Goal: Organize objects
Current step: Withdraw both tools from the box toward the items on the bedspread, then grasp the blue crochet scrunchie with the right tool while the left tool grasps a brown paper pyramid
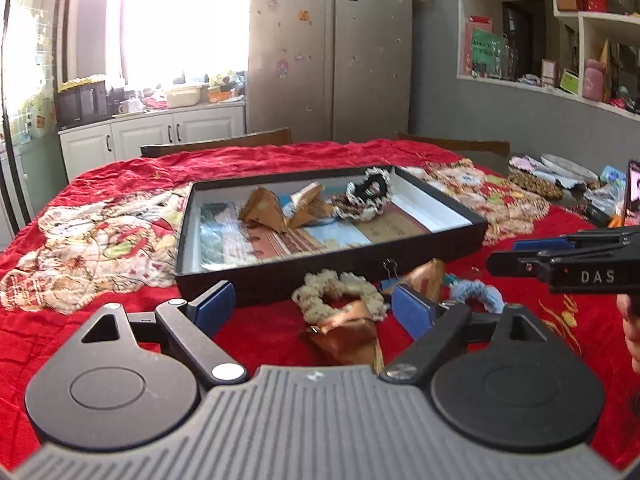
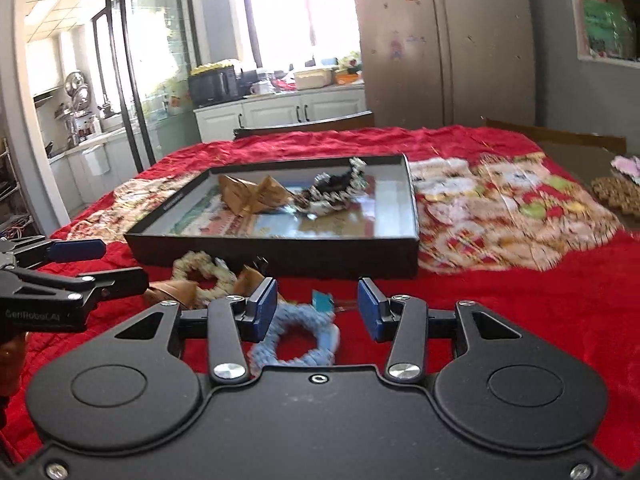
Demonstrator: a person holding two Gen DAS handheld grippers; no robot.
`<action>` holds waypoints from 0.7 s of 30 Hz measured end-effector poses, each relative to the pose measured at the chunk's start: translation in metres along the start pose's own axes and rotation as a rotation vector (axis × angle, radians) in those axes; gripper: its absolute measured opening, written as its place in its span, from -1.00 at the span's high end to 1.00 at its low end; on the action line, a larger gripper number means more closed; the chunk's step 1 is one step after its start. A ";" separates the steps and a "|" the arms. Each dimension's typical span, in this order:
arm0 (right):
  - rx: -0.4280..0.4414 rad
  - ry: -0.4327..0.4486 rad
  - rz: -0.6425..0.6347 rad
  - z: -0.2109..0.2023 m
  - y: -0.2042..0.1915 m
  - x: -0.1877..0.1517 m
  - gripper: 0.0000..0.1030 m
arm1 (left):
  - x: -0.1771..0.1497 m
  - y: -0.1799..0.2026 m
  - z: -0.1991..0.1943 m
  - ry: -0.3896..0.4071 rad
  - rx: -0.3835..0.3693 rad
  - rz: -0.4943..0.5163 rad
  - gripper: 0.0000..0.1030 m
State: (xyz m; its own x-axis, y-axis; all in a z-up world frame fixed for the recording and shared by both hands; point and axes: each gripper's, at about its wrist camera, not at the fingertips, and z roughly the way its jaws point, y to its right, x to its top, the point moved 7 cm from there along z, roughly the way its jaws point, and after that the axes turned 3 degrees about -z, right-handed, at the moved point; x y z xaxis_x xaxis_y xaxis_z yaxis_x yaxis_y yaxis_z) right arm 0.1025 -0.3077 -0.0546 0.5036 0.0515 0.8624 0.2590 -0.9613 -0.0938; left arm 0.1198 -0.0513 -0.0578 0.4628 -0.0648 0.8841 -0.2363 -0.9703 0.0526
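Note:
A shallow black tray [image 1: 280, 276] [image 2: 280, 256] sits on the red cloth and holds two tan paper cones [image 1: 266, 210] [image 2: 252, 196] and a black-and-white scrunchie [image 1: 370, 194] [image 2: 334, 192]. In front of it lie a cream scrunchie [image 1: 340, 292] [image 2: 200, 270], a golden paper cone [image 1: 348, 338], a binder clip [image 1: 388, 270] and a blue scrunchie [image 2: 298, 340] [image 1: 478, 296]. My left gripper [image 1: 314, 306] is open, with the cream scrunchie and golden cone between its fingers. My right gripper [image 2: 318, 310] is open just over the blue scrunchie.
The red patterned cloth [image 1: 100, 240] covers the table. Brown mats, plates and a phone [image 1: 634, 196] lie at the right edge. Chair backs [image 1: 216, 146] stand behind the table. A fridge [image 1: 332, 48], kitchen counter and shelves lie beyond.

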 end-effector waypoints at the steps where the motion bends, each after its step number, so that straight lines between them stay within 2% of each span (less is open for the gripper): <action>1: -0.005 -0.008 0.003 0.001 0.002 -0.003 0.16 | -0.003 0.002 0.001 -0.004 -0.003 0.005 -0.77; 5: -0.013 -0.038 0.010 0.005 0.006 -0.017 0.16 | -0.011 0.007 0.006 -0.015 -0.002 0.017 -0.77; 14: 0.021 -0.055 -0.006 0.010 -0.002 -0.027 0.34 | -0.020 0.010 0.018 -0.046 0.000 0.020 -0.76; 21: 0.021 -0.086 -0.029 0.020 -0.009 -0.032 0.47 | -0.025 0.011 0.030 -0.074 -0.009 0.004 -0.54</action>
State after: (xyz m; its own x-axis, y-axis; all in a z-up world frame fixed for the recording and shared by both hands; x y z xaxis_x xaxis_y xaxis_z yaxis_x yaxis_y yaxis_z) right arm 0.1004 -0.2952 -0.0913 0.5647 0.1031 0.8188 0.2908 -0.9534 -0.0806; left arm 0.1314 -0.0673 -0.0931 0.5240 -0.0859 0.8474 -0.2454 -0.9679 0.0537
